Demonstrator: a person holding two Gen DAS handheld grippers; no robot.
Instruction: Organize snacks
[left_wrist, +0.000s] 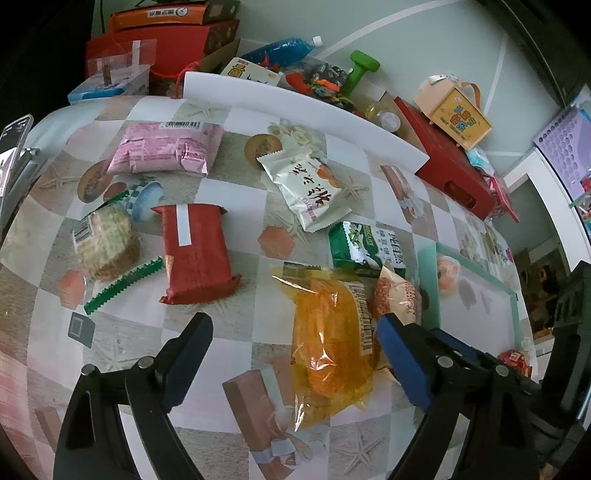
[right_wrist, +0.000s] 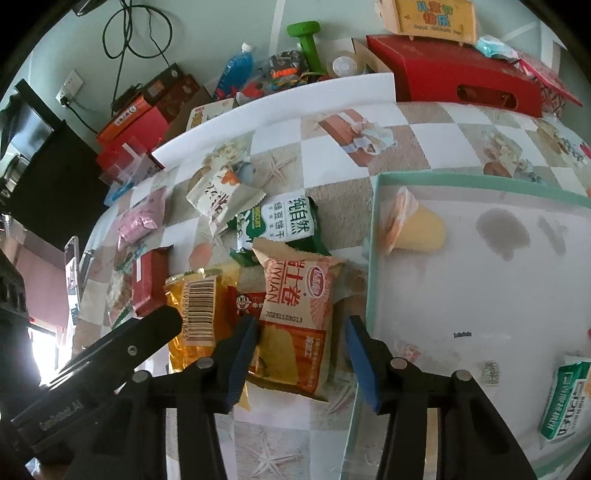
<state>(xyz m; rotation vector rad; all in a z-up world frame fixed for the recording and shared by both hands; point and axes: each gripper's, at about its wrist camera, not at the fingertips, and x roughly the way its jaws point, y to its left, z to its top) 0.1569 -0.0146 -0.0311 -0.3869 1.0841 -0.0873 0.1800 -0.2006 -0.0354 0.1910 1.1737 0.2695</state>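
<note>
Tools both gape: left tool (left_wrist: 295, 354) over yellow packet (left_wrist: 328, 332), right tool (right_wrist: 301, 352) straddling half-hidden pink packet (right_wrist: 295, 317).

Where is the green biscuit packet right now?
In the right wrist view the green biscuit packet lies on the tablecloth left of the tray, between the white snack packet and the orange egg-roll packet.

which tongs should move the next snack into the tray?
Right. The right tongs already straddle the orange-and-pink wafer packet, right beside the mint-rimmed white tray. The left tongs hang open over the clear yellow snack bag, farther away.
</note>
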